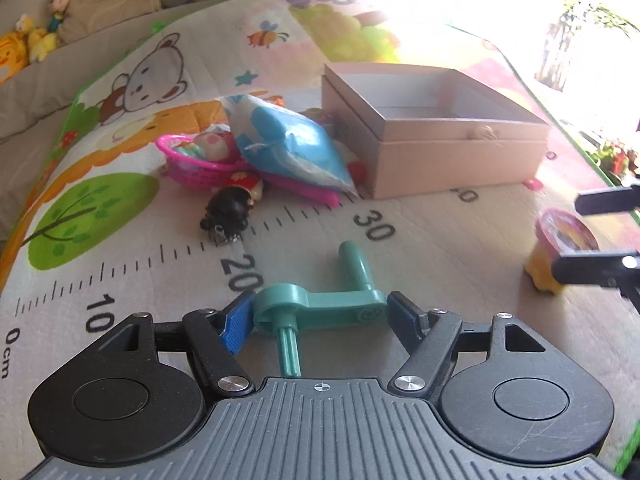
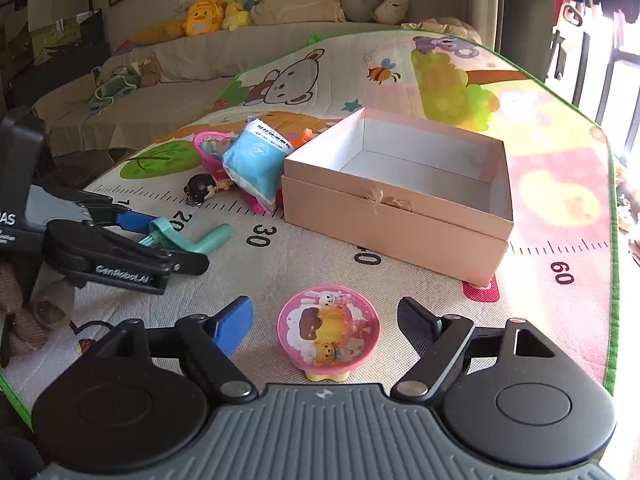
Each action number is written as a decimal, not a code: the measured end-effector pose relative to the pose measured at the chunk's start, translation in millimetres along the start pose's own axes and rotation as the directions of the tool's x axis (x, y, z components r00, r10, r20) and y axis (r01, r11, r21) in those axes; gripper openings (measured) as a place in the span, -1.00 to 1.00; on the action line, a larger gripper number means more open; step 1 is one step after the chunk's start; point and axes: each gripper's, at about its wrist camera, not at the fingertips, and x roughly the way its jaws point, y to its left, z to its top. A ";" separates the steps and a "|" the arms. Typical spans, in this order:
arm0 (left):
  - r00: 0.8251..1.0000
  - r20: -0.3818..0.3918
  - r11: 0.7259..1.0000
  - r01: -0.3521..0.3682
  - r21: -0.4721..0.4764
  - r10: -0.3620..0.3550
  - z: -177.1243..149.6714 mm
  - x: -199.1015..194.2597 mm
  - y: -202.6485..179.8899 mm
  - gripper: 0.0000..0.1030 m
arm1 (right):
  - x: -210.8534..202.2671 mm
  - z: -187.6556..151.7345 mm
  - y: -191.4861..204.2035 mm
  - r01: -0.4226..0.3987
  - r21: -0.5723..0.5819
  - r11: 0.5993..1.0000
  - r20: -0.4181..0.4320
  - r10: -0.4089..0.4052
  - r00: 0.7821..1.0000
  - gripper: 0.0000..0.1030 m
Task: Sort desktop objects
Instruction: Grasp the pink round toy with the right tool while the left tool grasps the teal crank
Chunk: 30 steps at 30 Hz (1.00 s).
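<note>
My left gripper point(image 1: 320, 314) is shut on a teal plastic crank handle point(image 1: 320, 304), held low over the mat; it also shows in the right wrist view point(image 2: 188, 236). My right gripper point(image 2: 324, 320) is open, its fingers on either side of a round pink toy cup point(image 2: 328, 334) with a cartoon lid and yellow base, not touching it. The cup shows at the right of the left wrist view point(image 1: 564, 240). An open empty pink box point(image 2: 400, 208) sits further back on the mat.
Left of the box lies a pile: a blue-white packet point(image 2: 254, 160), a pink toy basket point(image 2: 206, 146), a small black-haired doll point(image 2: 200, 188). All rest on a cartoon play mat point(image 2: 440, 296) with a printed ruler. A sofa with plush toys point(image 2: 204, 16) stands behind.
</note>
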 end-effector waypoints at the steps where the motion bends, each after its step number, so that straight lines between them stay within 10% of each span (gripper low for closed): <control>1: 1.000 0.007 1.000 0.002 0.024 -0.002 -6.2 -6.3 -1.4 0.49 | -0.6 -1.6 1.2 0.001 -0.011 1.000 -0.003 -0.001 1.000 0.61; 9: 1.000 -0.001 1.000 -0.011 0.009 0.011 -11.4 -17.0 -5.0 0.85 | 10.9 -8.2 4.3 0.030 -0.029 0.999 -0.038 -0.031 0.999 0.64; 13: 0.999 -0.015 0.999 -0.041 -0.008 0.040 -7.2 -7.8 -5.3 0.54 | 12.6 -6.2 6.1 0.060 -0.048 0.997 -0.028 -0.061 0.998 0.51; 15: 0.999 -0.008 0.999 -0.034 -0.001 0.034 -6.9 -10.3 -5.6 0.47 | 11.5 -4.5 5.6 0.048 -0.057 0.997 -0.047 -0.051 0.998 0.09; 19: 0.999 0.035 0.999 -0.015 0.042 0.013 -1.0 -27.3 -12.0 0.47 | -1.0 -1.5 3.0 0.009 -0.082 0.997 -0.063 -0.014 0.998 0.08; 30: 0.931 0.349 0.988 0.060 0.139 -0.106 152.4 -9.9 -51.5 0.55 | -25.2 129.4 -73.5 0.163 0.020 0.986 0.194 -0.164 0.967 0.09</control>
